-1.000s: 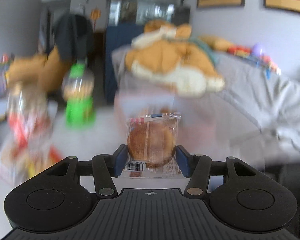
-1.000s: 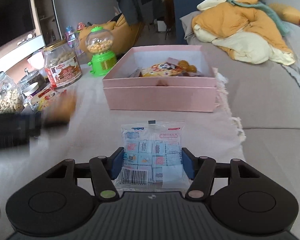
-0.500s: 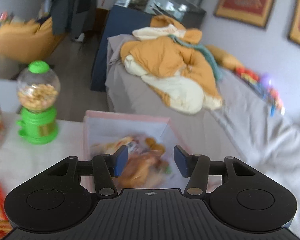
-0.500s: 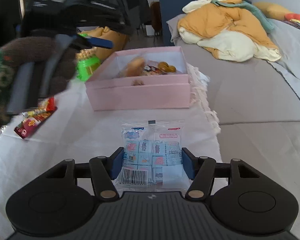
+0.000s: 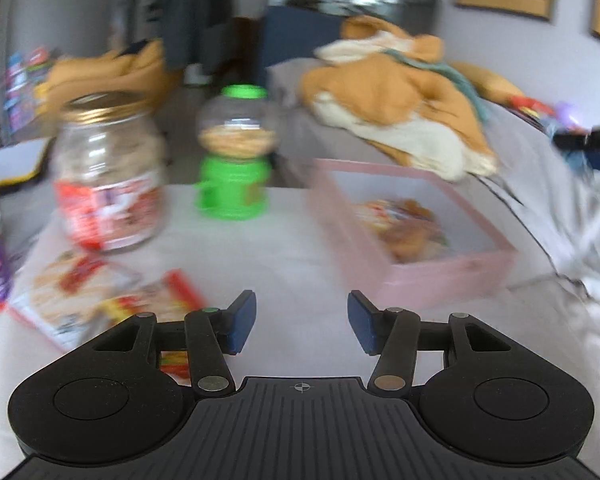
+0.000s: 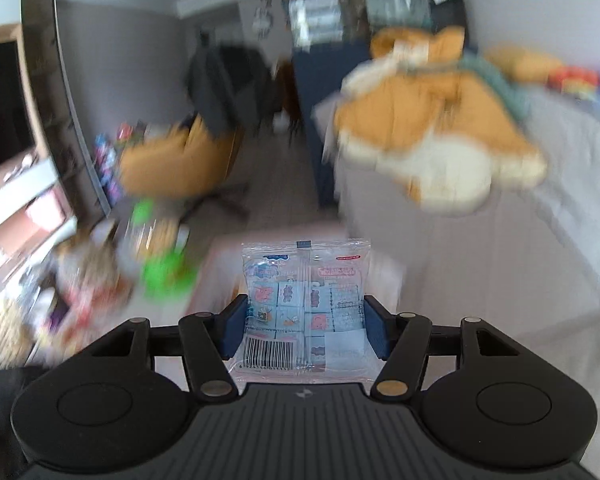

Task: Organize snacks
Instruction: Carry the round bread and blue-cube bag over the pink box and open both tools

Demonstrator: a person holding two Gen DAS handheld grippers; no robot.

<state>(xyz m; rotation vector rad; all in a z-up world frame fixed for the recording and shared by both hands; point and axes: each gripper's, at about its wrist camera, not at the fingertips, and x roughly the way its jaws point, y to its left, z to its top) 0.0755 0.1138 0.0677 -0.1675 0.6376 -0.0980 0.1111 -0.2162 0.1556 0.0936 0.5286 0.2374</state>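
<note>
My left gripper is open and empty above the white tablecloth. The pink box stands ahead to the right with several snack packets inside. Red and orange snack packs lie on the cloth at the left. My right gripper is shut on a clear packet of blue cartoon biscuits, held up in the air. The pink box shows blurred behind the packet in the right wrist view.
A large jar with a gold lid and a green candy dispenser stand at the back of the table. A grey sofa with an orange blanket lies to the right. Both views are motion-blurred.
My left gripper let go of the round biscuit packet over the pink box, then swung back left, empty. My right gripper lifted its packet and moved toward the box.
</note>
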